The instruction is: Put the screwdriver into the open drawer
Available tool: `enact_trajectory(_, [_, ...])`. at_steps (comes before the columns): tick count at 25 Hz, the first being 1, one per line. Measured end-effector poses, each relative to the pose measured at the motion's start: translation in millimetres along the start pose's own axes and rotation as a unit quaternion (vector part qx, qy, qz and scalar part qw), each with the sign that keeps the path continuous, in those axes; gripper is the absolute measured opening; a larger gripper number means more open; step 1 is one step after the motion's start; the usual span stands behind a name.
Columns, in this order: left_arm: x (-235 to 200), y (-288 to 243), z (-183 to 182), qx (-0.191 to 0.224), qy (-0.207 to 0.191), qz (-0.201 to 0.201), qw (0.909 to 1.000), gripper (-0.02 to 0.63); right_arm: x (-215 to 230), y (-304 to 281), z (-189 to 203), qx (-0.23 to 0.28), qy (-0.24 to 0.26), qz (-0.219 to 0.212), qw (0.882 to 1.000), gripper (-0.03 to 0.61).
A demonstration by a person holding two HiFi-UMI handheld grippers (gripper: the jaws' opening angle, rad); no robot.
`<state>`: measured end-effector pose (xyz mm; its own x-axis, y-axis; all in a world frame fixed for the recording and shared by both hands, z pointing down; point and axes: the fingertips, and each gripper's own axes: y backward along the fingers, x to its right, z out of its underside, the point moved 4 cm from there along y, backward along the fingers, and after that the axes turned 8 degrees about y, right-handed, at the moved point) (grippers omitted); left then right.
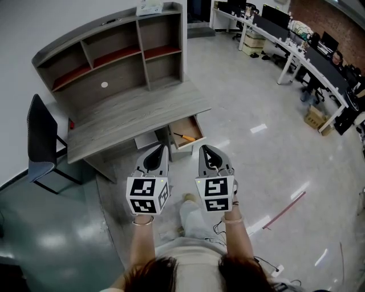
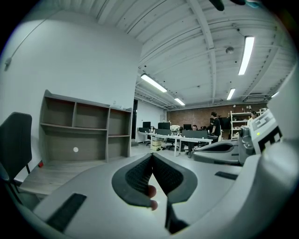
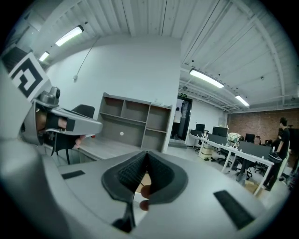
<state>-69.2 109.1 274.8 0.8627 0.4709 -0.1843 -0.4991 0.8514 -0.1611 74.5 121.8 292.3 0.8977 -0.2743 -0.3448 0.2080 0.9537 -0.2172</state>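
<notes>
So the screwdriver (image 1: pixel 185 137) is lying inside the open drawer (image 1: pixel 189 125), which sticks out from under the right front corner of the worktop (image 1: pixel 134 111). It has an orange handle with a darker tip at one end. It's tiny in the head view, so I can't tell which way the tip points.

Both tools are held up in the air in front of the worktop, side by side and well back from the drawer, over the floor (image 1: pixel 274 142). The left tool (image 1: pixel 161 149) has its jaws pressed together at the tips with nothing between them. You can see that clearly in the left gripper view. Same for the right tool (image 1: pixel 204 149): tips touching, nothing held.

On the back of the worktop there's a shelf unit (image 1: pixel 114 54) with open compartments, and a small box (image 1: pixel 149 7) sits on top of it. A dark chair (image 1: pixel 41 140) stands at the left end of the worktop. There's a little red thing (image 1: pixel 71 123) at the left edge of the worktop, maybe a small object, but it's too small to tell.
</notes>
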Motion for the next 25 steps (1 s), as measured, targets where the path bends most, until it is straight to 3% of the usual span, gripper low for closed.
enact_trajectory(25, [1, 20, 0, 0.006, 0.005, 0.004, 1.0, 0.017, -2, 24, -13, 0.004, -0.007, 0.003, 1.0, 0.026])
